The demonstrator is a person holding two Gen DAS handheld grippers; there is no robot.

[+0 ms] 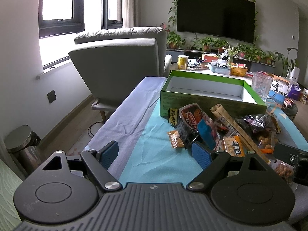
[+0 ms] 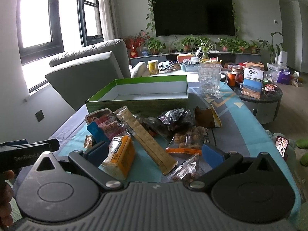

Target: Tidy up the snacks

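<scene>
While both claws hang wide and hold nothing, you're at the start: box (image 1: pixel 209 90) bare inside, snacks (image 2: pixel 146 134) all heaped on the cloth in front of its near wall

Left to right:
- left gripper (image 1: pixel 154 152) sits over bare cloth at the pile's left edge, its right pad just beside a dark packet
- red packet (image 1: pixel 192 115) and a small yellow one lean at the box wall
- long tan stick pack (image 2: pixel 146 134) lies diagonally across the heap, on top, so likely the easiest first pick
- orange cracker pack (image 2: pixel 120 156) lies between the right gripper (image 2: pixel 154 154) fingers, nearest to grab; close on it and you'd lift clear of the box wall, then drop inside
- clear bags of nuts sit right of the stick; I'd judge them slippery and crushable, so pinch the seal edge

Surface: blue and teal cloth (image 1: pixel 134 127), wrinkled, may drag with a packet. Clear jug (image 2: pixel 209 79) stands just right of the box, so watch your swing

Room: windows and grey armchair (image 1: pixel 119 67) left, TV (image 2: pixel 194 13) with plants behind, cluttered low table right
</scene>
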